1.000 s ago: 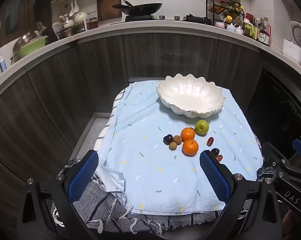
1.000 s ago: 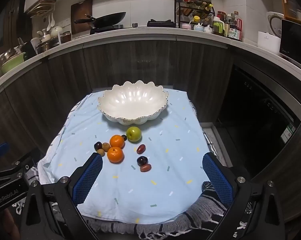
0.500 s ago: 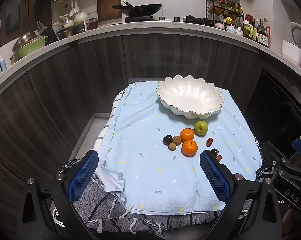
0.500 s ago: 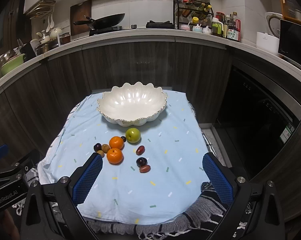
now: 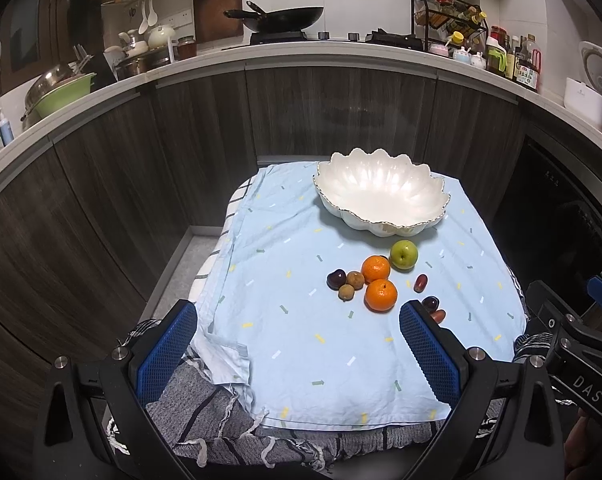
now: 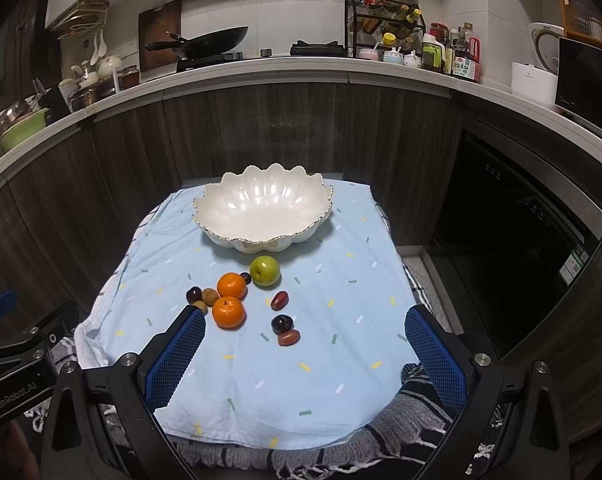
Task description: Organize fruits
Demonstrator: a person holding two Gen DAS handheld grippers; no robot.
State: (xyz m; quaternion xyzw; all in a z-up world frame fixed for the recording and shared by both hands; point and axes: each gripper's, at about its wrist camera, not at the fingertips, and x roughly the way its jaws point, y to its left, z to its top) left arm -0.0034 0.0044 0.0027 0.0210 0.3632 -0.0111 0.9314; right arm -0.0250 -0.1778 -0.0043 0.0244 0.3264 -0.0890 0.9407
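Right wrist view, read from left to right: two dark cherries, one (image 6: 193, 294) at the left end of the cluster and one (image 6: 281, 323) nearer the middle of the cloth (image 6: 261, 376); two small brown longans, (image 6: 210, 296) and (image 6: 200, 306), touching each other; two oranges, the far one (image 6: 231, 285) and the near one (image 6: 229, 312), touching; one small dark fruit (image 6: 245, 277) wedged between the far orange and the single green apple (image 6: 264, 271); two reddish oval fruits, (image 6: 279, 300) and (image 6: 289, 337).

From the near orange, the apple sits at 1 o'clock and the scalloped white bowl (image 6: 225, 236) at 12 o'clock, just beyond the apple. The bowl holds nothing; every fruit lies on the cloth.

Open cloth runs at 3 o'clock of the fruit out to the right edge, and at 6 o'clock down to the near hem, where a grey fringed blanket (image 6: 381, 440) shows beneath. Dark cabinet fronts stand close behind the bowl.

The right gripper (image 6: 306, 354) is spread wide over the near cloth, holding nothing, its left pad just beside the near longan. In the left wrist view the left gripper (image 5: 299, 350) is likewise spread wide and empty, over the cloth's near left part.
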